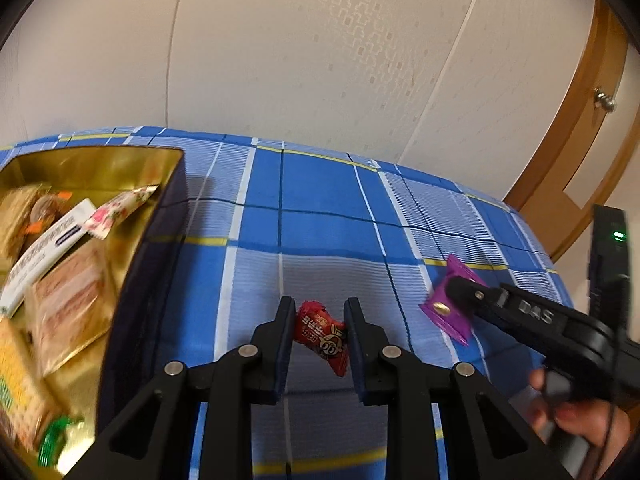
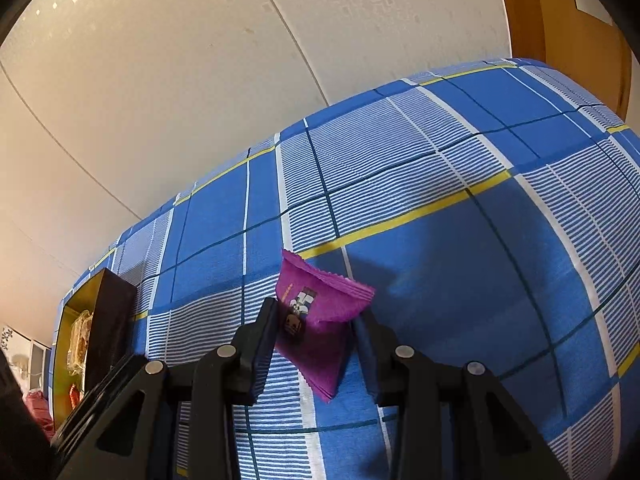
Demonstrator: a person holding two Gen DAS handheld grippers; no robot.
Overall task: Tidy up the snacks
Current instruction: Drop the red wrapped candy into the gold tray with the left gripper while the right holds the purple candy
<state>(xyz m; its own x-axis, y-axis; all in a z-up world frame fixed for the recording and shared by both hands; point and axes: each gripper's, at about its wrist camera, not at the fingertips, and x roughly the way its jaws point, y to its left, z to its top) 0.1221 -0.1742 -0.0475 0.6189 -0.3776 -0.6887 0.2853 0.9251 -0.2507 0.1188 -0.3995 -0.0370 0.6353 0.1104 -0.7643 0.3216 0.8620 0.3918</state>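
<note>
Left gripper [image 1: 318, 336] jaws pinch a red candy [image 1: 322, 334]; right gripper [image 2: 316, 328] jaws pinch a purple packet [image 2: 320, 312] above the blue plaid bench [image 2: 460, 260], cream wall [image 1: 320, 48] behind.

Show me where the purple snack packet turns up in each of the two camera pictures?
Left wrist view: purple packet at right of middle, under the right gripper tip.
Right wrist view: purple packet at centre, between that gripper's own fingers.
Shared landmark: the gold-lined tin, far left in both views, on the blue checked cloth.
</note>
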